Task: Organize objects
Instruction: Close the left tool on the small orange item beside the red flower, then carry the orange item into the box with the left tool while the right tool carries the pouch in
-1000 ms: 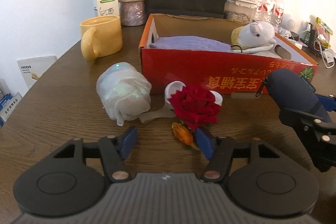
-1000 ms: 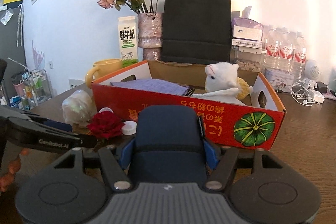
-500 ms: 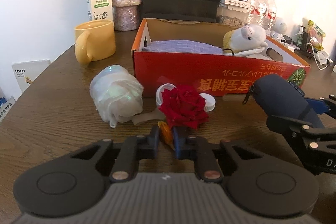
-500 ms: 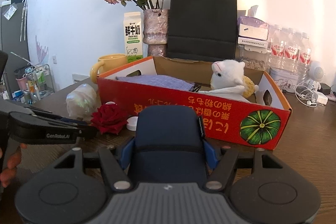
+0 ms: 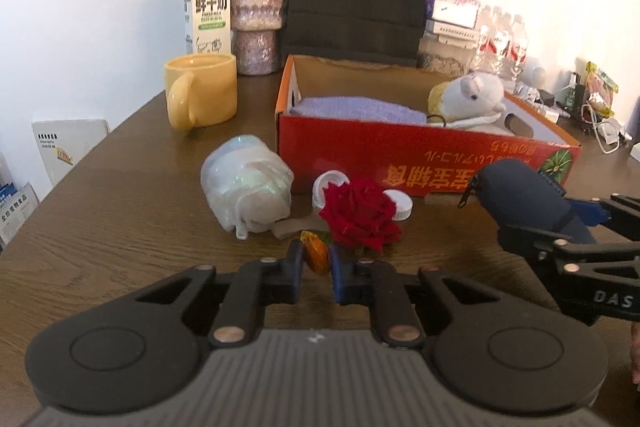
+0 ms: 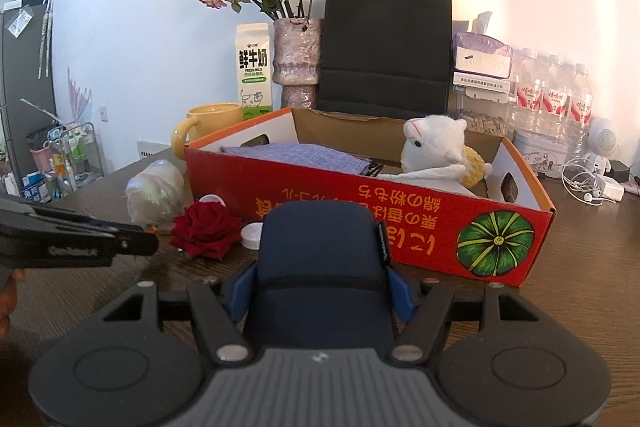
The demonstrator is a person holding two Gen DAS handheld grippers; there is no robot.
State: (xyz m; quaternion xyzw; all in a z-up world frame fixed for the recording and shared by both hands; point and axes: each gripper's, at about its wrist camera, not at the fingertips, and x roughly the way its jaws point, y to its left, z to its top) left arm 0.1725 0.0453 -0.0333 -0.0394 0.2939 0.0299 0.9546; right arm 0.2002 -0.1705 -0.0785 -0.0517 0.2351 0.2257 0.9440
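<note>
In front of the red cardboard box (image 5: 400, 155), on the wooden table (image 5: 120, 227), the left gripper (image 5: 316, 259) pinches the red rose's (image 5: 358, 213) orange stem end (image 5: 315, 254) — light, soft, crushable, best held low — while the right gripper (image 6: 320, 287) clamps a navy zip pouch (image 6: 320, 255).

Box (image 5: 400, 155) sitting at twelve o'clock on table (image 5: 100, 227); cloth (image 5: 356, 109) and plush toy (image 5: 472, 97) lying inside; mug (image 5: 202, 95) standing at ten; rose (image 5: 358, 215) lying before box.

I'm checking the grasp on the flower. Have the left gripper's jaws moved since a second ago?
Yes. The left gripper has just closed inward onto the orange bud below the red rose.
</note>
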